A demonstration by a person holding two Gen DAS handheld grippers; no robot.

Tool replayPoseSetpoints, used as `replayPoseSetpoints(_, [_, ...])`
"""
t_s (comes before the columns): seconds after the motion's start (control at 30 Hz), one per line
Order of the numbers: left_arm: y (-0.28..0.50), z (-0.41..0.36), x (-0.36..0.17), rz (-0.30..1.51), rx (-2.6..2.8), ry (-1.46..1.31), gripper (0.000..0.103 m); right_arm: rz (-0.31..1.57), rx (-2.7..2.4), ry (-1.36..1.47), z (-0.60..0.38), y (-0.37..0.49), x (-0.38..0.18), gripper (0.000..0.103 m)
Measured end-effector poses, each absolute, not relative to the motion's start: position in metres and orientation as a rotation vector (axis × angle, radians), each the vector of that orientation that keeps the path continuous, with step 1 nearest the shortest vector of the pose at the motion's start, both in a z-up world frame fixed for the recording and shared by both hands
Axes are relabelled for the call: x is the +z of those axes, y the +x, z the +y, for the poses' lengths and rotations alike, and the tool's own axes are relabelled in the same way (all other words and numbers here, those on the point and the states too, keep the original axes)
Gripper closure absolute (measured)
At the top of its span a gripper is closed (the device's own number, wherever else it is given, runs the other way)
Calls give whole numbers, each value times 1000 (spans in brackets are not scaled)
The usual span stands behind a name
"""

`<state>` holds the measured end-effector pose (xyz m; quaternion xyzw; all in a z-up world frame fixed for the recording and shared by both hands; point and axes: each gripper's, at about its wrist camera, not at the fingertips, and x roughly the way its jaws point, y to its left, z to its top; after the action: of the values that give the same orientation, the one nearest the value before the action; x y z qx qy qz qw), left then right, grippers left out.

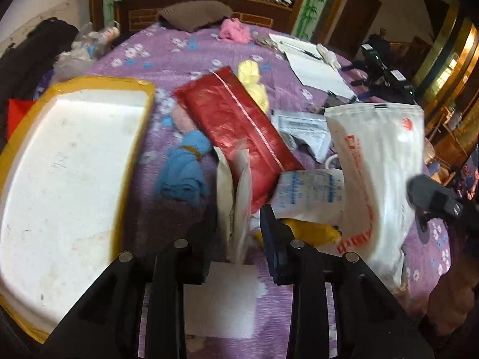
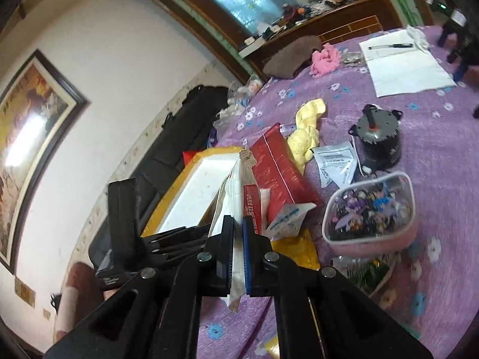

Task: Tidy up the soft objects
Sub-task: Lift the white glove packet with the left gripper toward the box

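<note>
My right gripper [image 2: 238,251] is shut on the edge of a white plastic bag with red print [image 2: 232,200], held up off the purple bedspread; the same bag hangs at right in the left wrist view [image 1: 374,173]. My left gripper [image 1: 239,224] stands open around a thin white packet's edge [image 1: 236,194]. A red soft pack [image 1: 239,125] lies ahead, with a blue cloth bundle [image 1: 185,170], a yellow cloth [image 1: 254,83] and a pink cloth [image 1: 235,31] around it. A white foam box with yellow tape [image 1: 60,179] sits at left.
A brown cushion [image 1: 194,15] lies at the far edge. An open notebook with a pen [image 2: 404,65], a black motor [image 2: 377,140], a clear pouch of small items [image 2: 371,212] and foil sachets [image 2: 335,161] lie on the bedspread [image 2: 434,155]. A wall is at left.
</note>
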<state>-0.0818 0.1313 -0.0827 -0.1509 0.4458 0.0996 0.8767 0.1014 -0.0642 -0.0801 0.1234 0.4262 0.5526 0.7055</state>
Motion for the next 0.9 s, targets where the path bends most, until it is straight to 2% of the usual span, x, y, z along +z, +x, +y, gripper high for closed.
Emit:
replayPoseSetpoints(0.07, [-97,144,-73,871,245,-358,74,962,1231,263,-59,104,-82,100])
replayPoseSetpoints(0.13, [-112,156,-65,804,251,-396,54,977,1226,259,-55,106,-84,100])
replayPoseSetpoints(0.17, [-116,160,-63,788,269,-399,41,982,1223,263,-54,107,-85,100])
replayPoseSetpoints(0.3, [-112,163,-66,823,248,-386,41,982,1190,286,-54,106,-83,100])
replayPoseSetpoints(0.4, [-95,158,-79,927,308,-255,42,962,1146,303,-60,97,-75,100])
replayPoseSetpoints(0.43, [-94,153,-79,938,302,-221,48,955,1132,305,-62,92,-73,100])
replayPoseSetpoints(0.47, [-96,148,-81,981,263,-215,72,946,1118,300,-64,87,-70,100])
replayPoseSetpoints(0.5, [-100,146,-81,995,231,-220,83,931,1104,288,-66,79,-66,100])
replayPoseSetpoints(0.53, [-110,143,-79,971,211,-231,87,916,1092,276,-67,73,-63,100])
replayPoseSetpoints(0.57, [-118,141,-78,955,218,-213,100,904,1081,268,-69,67,-61,100])
replayPoseSetpoints(0.67, [-137,144,-80,952,190,-273,103,892,1078,256,-66,52,-54,100])
replayPoseSetpoints(0.8, [-181,182,-49,787,137,-478,103,857,1123,221,-42,36,-38,100])
replayPoseSetpoints(0.9, [-204,206,-31,700,144,-532,102,854,1167,212,-13,32,-28,100])
